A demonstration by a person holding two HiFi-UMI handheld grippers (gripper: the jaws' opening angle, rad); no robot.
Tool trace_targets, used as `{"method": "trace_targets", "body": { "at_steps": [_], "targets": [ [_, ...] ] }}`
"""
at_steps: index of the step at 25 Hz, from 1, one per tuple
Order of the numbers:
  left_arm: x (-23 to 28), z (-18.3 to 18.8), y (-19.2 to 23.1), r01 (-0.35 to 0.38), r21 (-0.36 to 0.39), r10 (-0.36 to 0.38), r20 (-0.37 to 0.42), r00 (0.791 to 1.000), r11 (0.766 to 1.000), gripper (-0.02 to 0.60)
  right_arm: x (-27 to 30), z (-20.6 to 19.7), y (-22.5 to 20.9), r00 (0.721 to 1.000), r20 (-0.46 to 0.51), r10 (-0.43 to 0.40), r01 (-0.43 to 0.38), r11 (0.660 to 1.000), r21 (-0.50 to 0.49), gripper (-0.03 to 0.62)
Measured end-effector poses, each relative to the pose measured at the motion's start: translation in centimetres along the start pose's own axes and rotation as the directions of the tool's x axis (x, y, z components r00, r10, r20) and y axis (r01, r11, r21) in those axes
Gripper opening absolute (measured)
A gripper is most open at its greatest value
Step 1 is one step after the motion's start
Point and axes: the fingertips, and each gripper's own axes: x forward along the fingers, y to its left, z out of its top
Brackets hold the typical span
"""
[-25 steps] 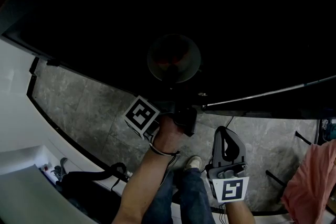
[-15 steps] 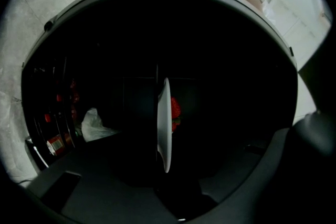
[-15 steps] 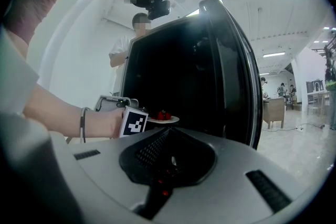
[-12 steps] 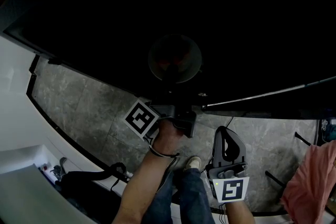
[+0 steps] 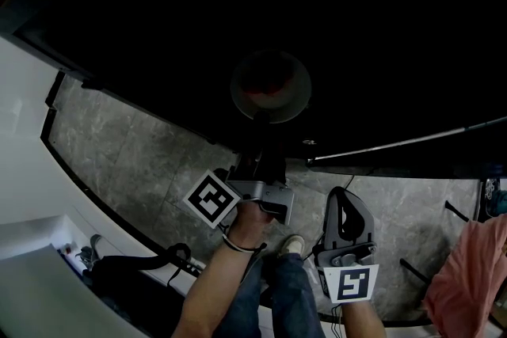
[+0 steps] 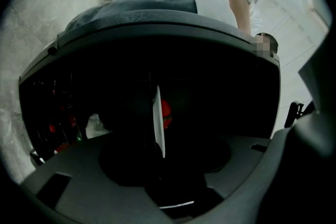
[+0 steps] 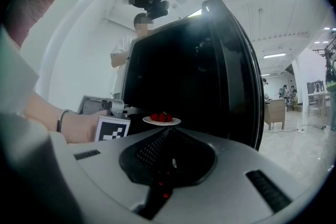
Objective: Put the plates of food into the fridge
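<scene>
- The plate [image 5: 271, 87] lies flat inside the dark fridge [image 7: 157, 60], about midway across the opening and close behind its front edge. What it rests on is lost in the dark.
- It is a small, round, pale plate with a low heap of red food [image 7: 161, 117] at its middle. Being round, it has no long axis to line up with.
- The left gripper [image 5: 260, 148] is straight in front of the plate's near rim and points level into the fridge. It is far nearer the plate than the other tool.
- Its jaws have just been opening and now stand wide. The left gripper view shows the plate edge-on in line with the gap, and no pad presses on it, so the plate looks released.
- I judge the next move to be a straight pull back out of the opening.
- The right gripper [image 5: 341, 198] hangs well apart, lower over the stone floor [image 5: 142, 162], with its jaws together on nothing.
- The fridge door [image 7: 236, 76] stands open.
</scene>
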Motion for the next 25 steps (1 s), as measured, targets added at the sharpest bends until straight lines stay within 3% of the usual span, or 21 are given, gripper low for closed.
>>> {"method": "trace_targets", "body": {
  "at_steps": [4, 16, 19, 22, 23, 25],
  "targets": [
    [-1.5, 0.3, 0.0, -0.004, 0.028, 0.004, -0.004, 1.000, 1.000, 0.213, 0.6, 0.3, 0.3, 1.000, 0.008, 0.005, -0.005, 1.000, -0.007, 0.012],
    [-4.9, 0.3, -0.4, 0.031, -0.026, -0.031, 0.009, 0.999, 0.999, 0.213, 1.7, 0.9, 1.2, 1.000, 0.018, 0.014, -0.014, 1.000, -0.019, 0.011],
    [-5.7, 0.3, -1.1, 0.048, 0.027, -0.048, 0.000, 0.999, 0.998, 0.212, 2.2, 0.9, 1.4, 1.000, 0.021, 0.022, -0.021, 0.999, -0.028, 0.012],
    [-6.4, 0.8, -1.7, 0.037, 0.117, -0.037, 0.000, 0.999, 0.992, 0.097, 2.8, 1.0, 1.9, 0.999, 0.024, 0.036, -0.035, 0.999, -0.032, 0.011],
    [-6.7, 1.1, -1.9, 0.029, 0.159, -0.029, 0.001, 1.000, 0.987, 0.033, 3.1, 1.0, 2.0, 0.999, 0.027, 0.035, -0.034, 0.999, -0.033, 0.012],
    [-7.1, 1.6, -2.7, 0.023, 0.268, -0.023, -0.005, 1.000, 0.963, 0.008, 3.7, 1.0, 2.1, 0.999, 0.031, 0.028, -0.027, 0.999, -0.035, 0.012]
  ]
}}
